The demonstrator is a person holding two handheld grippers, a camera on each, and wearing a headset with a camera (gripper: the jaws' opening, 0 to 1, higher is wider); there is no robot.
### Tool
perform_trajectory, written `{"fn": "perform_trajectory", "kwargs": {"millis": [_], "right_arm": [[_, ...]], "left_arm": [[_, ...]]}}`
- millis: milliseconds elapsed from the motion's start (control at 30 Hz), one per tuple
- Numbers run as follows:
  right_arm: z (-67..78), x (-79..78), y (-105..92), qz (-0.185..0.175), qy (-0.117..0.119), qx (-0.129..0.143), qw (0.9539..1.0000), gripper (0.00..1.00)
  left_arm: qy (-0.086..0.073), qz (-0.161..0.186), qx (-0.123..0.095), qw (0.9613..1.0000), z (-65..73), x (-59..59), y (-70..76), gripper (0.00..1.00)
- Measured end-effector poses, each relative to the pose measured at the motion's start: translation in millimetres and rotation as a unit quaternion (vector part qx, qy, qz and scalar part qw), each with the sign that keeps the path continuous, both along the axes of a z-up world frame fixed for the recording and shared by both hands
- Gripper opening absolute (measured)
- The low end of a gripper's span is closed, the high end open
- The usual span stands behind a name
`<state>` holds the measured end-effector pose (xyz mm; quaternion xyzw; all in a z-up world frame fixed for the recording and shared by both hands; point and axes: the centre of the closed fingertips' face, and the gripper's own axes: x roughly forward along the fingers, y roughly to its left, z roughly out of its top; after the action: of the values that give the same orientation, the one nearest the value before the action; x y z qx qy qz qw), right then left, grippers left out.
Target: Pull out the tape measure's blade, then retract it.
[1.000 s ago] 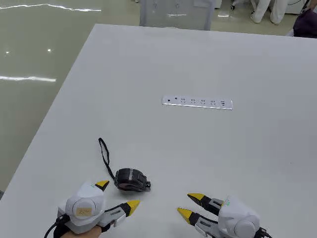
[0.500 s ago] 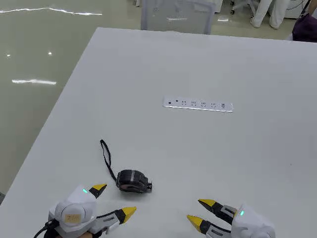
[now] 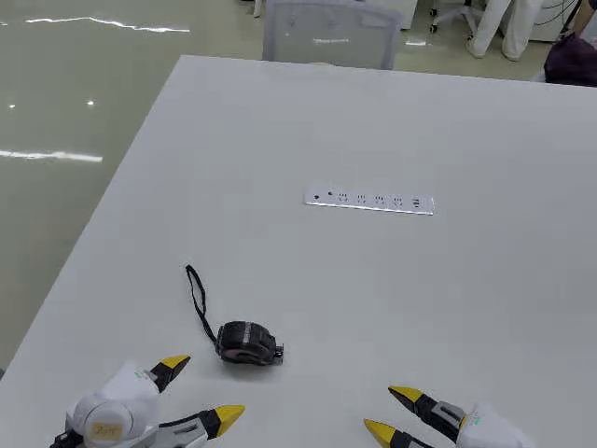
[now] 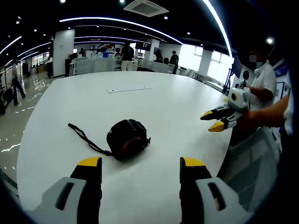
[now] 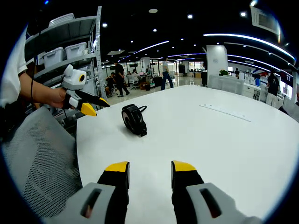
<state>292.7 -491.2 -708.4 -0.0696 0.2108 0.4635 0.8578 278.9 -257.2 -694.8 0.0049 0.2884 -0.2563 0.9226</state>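
As seen from the head view, the tape measure [image 3: 248, 342] lies on the white table [image 3: 392, 121] near the person, its black strap [image 3: 198, 299] trailing toward the far left. The left gripper [image 3: 201, 390] hovers just nearer than it, jaws spread apart and holding nothing, and the tape measure sits a little beyond and to the right of its upper tip. The right gripper [image 3: 394, 413] is well to the right of the tape measure, its jaws also parted and empty. A white power strip [image 3: 369, 200] lies farther off, mid-table.

From the left gripper view, the tape measure [image 4: 128, 137] rests on the table straight ahead of the released left gripper [image 4: 141, 162], between the lines of its two yellow tips but beyond them, not touching either. The strap [image 4: 84, 137] runs off to the left. The right gripper [image 4: 211, 121] shows at the right, apart from the tape measure.

From the right gripper view, the tape measure [image 5: 134, 119] stands ahead and slightly left of the right gripper [image 5: 150, 167], whose jaws are apart and grasp nothing. The left gripper [image 5: 97, 108] hangs just left of the tape measure, open, near it without contact.
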Motion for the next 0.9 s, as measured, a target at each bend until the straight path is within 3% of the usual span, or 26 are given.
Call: {"fn": "perform_trajectory", "kwargs": {"millis": [300,900], "right_arm": [[5.8,-8.6,-9.4,-0.009,-0.006,0.001,0.9999,0.35],[9.5,-23.1,-19.8,-0.027,-0.004,0.009,0.9996,0.39]], "left_arm": [[-0.018,0.007,-0.001,0.9998,5.1,-10.9,9.7,0.65],[-0.016,0.023,-0.013,0.9995,4.0,-28.2,27.9,0.64]]}}
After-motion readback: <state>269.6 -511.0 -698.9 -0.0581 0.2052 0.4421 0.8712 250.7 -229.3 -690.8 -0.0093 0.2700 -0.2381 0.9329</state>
